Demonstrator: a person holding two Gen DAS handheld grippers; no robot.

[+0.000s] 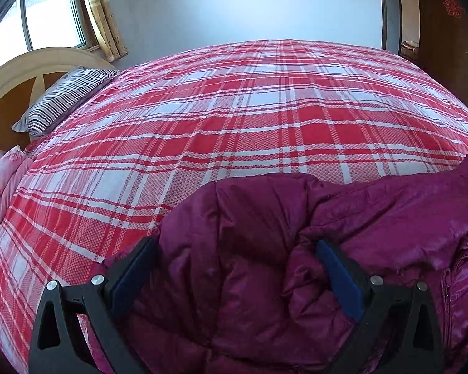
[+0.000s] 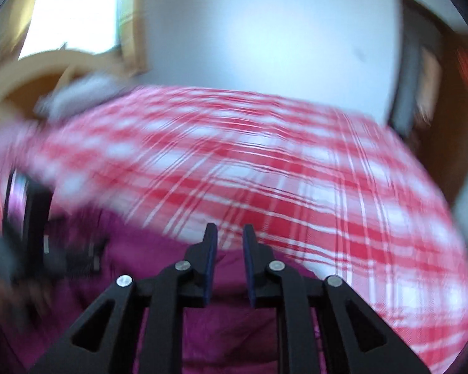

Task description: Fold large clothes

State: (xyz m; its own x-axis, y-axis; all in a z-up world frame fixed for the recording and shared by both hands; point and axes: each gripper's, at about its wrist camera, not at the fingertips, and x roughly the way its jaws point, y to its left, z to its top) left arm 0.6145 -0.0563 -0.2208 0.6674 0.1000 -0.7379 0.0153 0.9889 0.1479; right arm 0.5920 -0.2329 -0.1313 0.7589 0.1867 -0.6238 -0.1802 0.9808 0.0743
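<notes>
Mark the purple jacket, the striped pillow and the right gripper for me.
purple jacket (image 1: 265, 218): left wrist view, quilted panel.
striped pillow (image 1: 62, 99): left wrist view, middle of its top.
right gripper (image 2: 230, 233): right wrist view, between fingertips.

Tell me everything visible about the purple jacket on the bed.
The purple jacket is a shiny, quilted, puffy garment in magenta-purple, looking like slick synthetic padding. It lies crumpled in thick folds at the near edge of the red and white plaid bedspread. A zipper runs down its right side. The left gripper has its wide-spread fingers around a bunched fold; whether the pads press it is unclear. The right gripper hovers above it, slightly open, holding nothing.
</notes>
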